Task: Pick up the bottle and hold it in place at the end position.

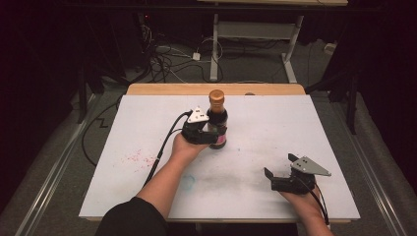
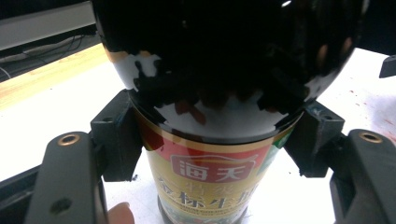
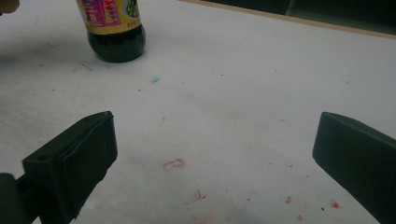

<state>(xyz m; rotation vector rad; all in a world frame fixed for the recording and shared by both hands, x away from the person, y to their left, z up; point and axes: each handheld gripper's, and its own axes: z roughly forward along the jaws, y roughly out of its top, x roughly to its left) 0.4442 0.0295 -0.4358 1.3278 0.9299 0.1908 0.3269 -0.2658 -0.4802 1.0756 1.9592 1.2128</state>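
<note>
Here your left gripper (image 1: 205, 129) clamps the dark sauce bottle (image 1: 217, 120), which stands upright on the white table (image 1: 275, 123) just above the centre of the high view; both pads press its sides at the top of the yellow label (image 2: 205, 182). Your right gripper (image 1: 281, 170) rests at the lower right, jaws spread wide with nothing between them, well apart from the bottle.

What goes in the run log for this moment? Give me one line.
left gripper: shut on sauce bottle | bottle: upright on white table | right gripper: open, holding nothing, apart from bottle
</note>
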